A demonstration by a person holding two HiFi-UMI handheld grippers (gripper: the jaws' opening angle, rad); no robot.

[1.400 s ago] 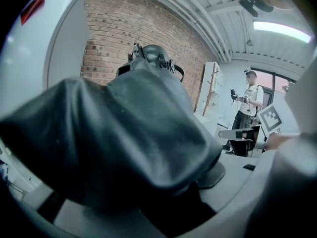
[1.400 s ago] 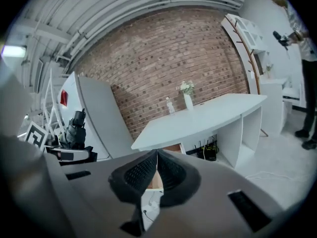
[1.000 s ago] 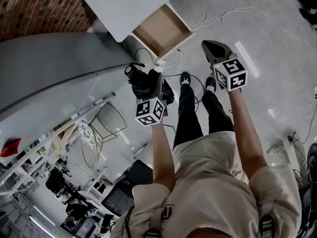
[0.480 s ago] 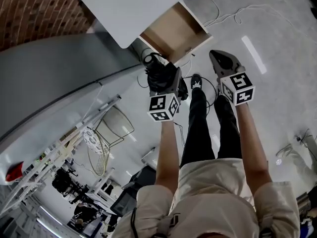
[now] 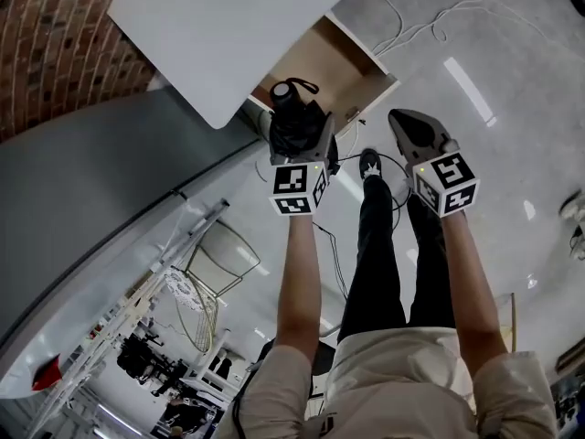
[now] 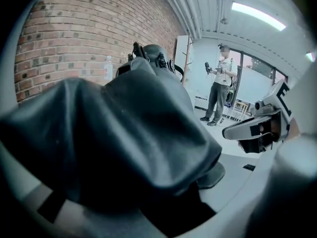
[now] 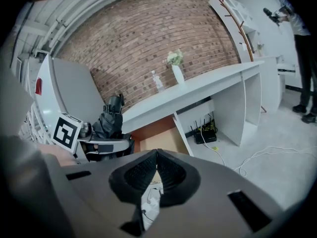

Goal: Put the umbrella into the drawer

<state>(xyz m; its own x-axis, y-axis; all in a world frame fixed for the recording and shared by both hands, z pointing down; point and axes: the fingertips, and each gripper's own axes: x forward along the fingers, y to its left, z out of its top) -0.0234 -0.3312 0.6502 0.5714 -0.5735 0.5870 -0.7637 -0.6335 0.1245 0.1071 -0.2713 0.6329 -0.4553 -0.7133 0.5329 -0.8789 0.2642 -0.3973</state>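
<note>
Against the far left of the head view a brick wall (image 5: 55, 35) runs behind the white desk (image 5: 228, 26). Under the desk's edge the drawer (image 5: 320, 62) stands pulled out, its wooden bottom showing. Just in front of the drawer, above the floor, the left hand-held gripper (image 5: 306, 149) has its jaws spread wide around the umbrella (image 5: 294, 122). The umbrella is black and folded, with its strap end pointing toward the drawer; it sits in that grip, close to the drawer's front but not inside it. The left gripper view is almost filled by the umbrella's dark folds wedged between the jaws (the jaw tips themselves are buried under the fabric). Beyond the folds, a bottle (image 6: 108, 66) stands by the wall and another person (image 6: 218, 95) stands well back in the room. Right of the umbrella and apart from it, the right hand-held gripper (image 5: 409, 124) hangs over the floor above the person's legs (image 5: 379, 245). Its jaws are closed together, and its own view shows the pad tips meeting with nothing between them. That view also shows a vase (image 7: 177, 72) of flowers on the desk. At the right of the head view a cable (image 5: 430, 21) trails across the floor.
</note>
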